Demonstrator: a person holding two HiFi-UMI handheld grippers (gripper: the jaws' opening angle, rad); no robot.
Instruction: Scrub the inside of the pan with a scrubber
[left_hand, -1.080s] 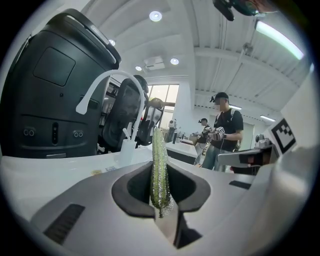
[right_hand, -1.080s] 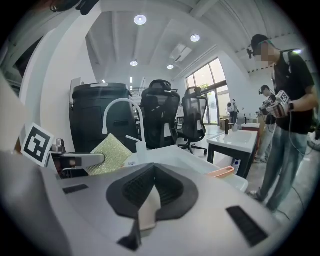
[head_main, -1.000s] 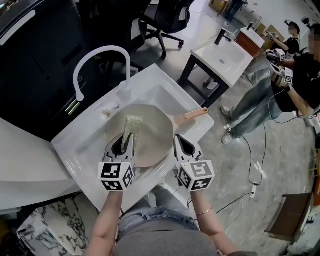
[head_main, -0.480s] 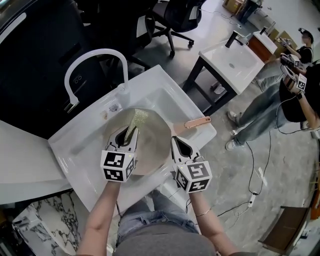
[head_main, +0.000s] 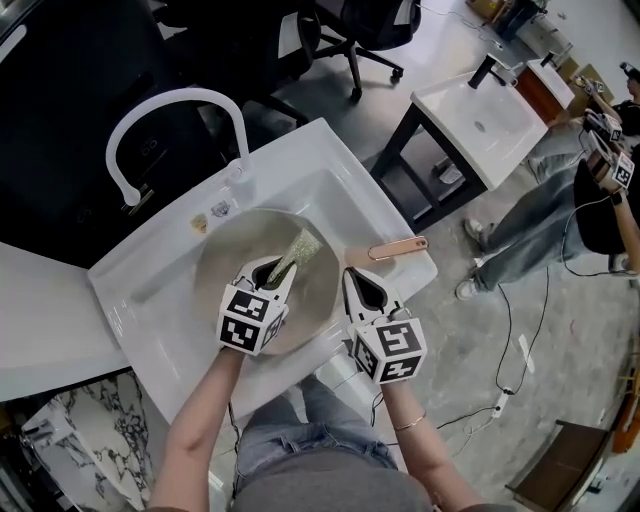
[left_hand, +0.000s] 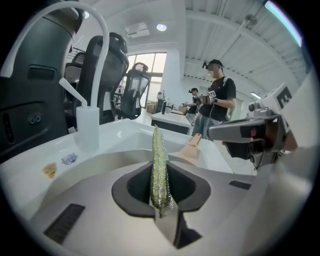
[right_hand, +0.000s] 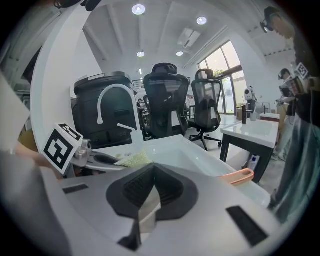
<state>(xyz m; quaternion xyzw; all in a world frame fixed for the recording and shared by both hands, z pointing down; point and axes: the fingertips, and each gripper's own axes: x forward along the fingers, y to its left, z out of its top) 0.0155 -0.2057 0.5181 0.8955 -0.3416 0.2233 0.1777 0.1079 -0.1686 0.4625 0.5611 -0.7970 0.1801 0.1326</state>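
Sink (head_main: 150, 290), left tongs (head_main: 272, 272) clamping scrubber (head_main: 300, 250), right tongs (head_main: 362, 290) closed

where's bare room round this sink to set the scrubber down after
Bare: the sink's left ledge, between the faucet and the near corner, and the white counter beside it. Crowded: the pan fills the basin, with the left gripper and scrubber inside and the right gripper by the pan handle; two small stickers sit on the rim near the faucet.
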